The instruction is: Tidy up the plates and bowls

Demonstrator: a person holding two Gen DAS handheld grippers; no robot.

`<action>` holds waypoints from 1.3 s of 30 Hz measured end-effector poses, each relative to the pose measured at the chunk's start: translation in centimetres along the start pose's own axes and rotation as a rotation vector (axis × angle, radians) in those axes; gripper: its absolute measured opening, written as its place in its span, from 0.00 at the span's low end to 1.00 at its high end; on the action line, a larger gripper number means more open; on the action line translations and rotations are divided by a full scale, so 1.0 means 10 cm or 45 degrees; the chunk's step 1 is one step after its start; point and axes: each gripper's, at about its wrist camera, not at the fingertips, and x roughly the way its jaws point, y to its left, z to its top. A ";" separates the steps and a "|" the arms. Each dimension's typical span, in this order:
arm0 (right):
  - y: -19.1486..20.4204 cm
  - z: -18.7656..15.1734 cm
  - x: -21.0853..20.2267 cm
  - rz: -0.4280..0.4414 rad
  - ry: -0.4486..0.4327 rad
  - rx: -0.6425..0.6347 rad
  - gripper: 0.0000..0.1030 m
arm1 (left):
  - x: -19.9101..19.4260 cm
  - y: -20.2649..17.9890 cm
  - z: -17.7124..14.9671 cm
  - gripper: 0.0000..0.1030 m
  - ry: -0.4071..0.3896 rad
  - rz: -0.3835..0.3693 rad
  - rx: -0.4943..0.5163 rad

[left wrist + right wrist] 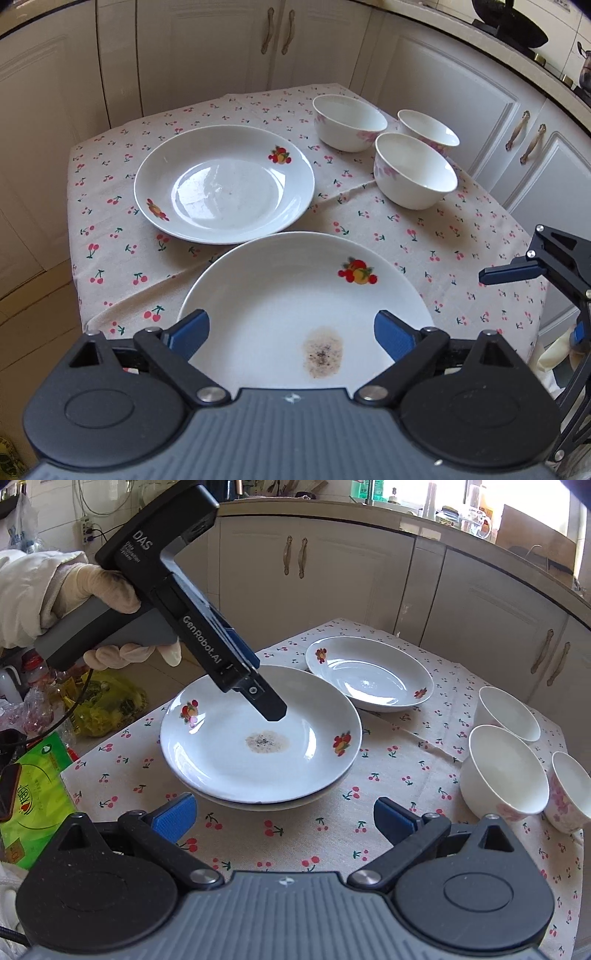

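Note:
A white plate with fruit prints and a brown stain (295, 295) (258, 738) lies near the table's front; in the right wrist view it rests on another plate (258, 805). A second clean fruit-print plate (225, 184) (369, 672) lies beyond it. Three white bowls with pink flowers (415, 170) (504, 771) stand together to the right. My left gripper (291, 332) is open above the stained plate, touching nothing; it also shows in the right wrist view (271, 709). My right gripper (284, 819) is open and empty over the cloth in front of the plates.
The small table has a cherry-print cloth (424, 240) (332, 830). Cream cabinets (207, 51) (332, 565) stand close behind. Bags and packets (44, 746) lie on the floor to the left. The right gripper's finger (517, 273) shows at the table's right edge.

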 end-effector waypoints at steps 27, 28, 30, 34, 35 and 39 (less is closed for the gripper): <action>-0.22 0.20 -0.31 -0.062 -0.146 -0.096 1.00 | -0.68 -0.25 -0.22 1.00 -0.429 0.127 0.068; -0.23 0.22 -0.30 -0.064 -0.147 -0.100 1.00 | -0.67 -0.22 -0.22 0.99 -0.433 0.129 0.049; -0.26 0.25 -0.28 -0.068 -0.149 -0.104 1.00 | -0.65 -0.17 -0.19 0.99 -0.439 0.161 0.030; -0.36 0.32 -0.21 -0.083 -0.137 -0.126 1.00 | -0.60 -0.06 -0.10 0.99 -0.455 0.188 0.024; -0.40 0.34 -0.18 -0.089 -0.132 -0.129 1.00 | -0.58 -0.03 -0.07 0.99 -0.456 0.191 0.015; -0.59 0.42 -0.05 -0.096 -0.109 -0.115 1.00 | -0.47 0.15 0.07 0.99 -0.456 0.215 -0.029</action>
